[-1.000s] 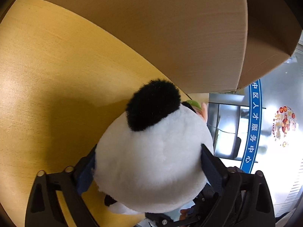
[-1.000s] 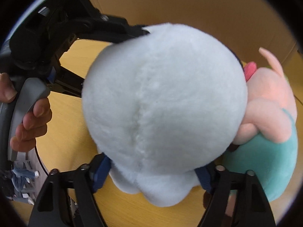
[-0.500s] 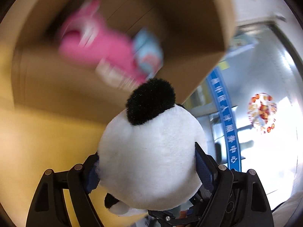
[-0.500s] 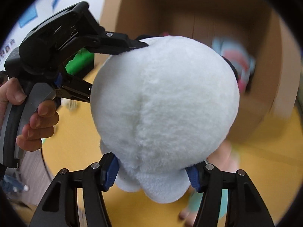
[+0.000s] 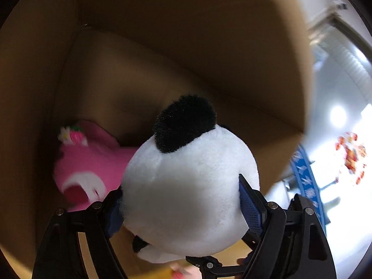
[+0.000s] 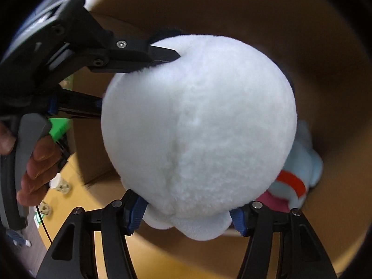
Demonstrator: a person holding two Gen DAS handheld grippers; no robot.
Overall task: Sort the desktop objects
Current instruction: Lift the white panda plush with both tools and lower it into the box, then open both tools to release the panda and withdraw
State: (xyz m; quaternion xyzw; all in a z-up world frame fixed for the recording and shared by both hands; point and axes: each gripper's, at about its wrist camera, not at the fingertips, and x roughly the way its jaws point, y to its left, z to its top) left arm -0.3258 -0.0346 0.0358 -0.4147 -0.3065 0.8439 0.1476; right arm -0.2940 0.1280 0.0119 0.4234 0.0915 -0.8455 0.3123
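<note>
A round white plush panda [image 5: 186,197] with a black ear is held in the air by both grippers at once. My left gripper [image 5: 180,207] is shut on its sides, blue pads pressed into the fur. My right gripper [image 6: 188,211] is shut on the same panda [image 6: 200,125] from another side, near its white feet. In the right wrist view the left gripper's finger [image 6: 139,55] presses into the top of the plush. The panda hangs over the mouth of a brown cardboard box [image 5: 186,53]. Inside lie a pink plush [image 5: 88,162] and a light blue plush [image 6: 300,169] with a red band.
A person's hand [image 6: 34,158] grips the left tool's grey trigger. The yellow wooden desk [image 6: 76,200] shows under the box [image 6: 325,69], with small white items [image 6: 58,183] near its edge. Beyond the box lie a bright room and a blue sign [image 5: 307,181].
Both grippers have carried the panda up from the desk and over the box opening. The box interior and the plush toys inside now fill both views. The teal and pink plush on the desk is gone from sight.
</note>
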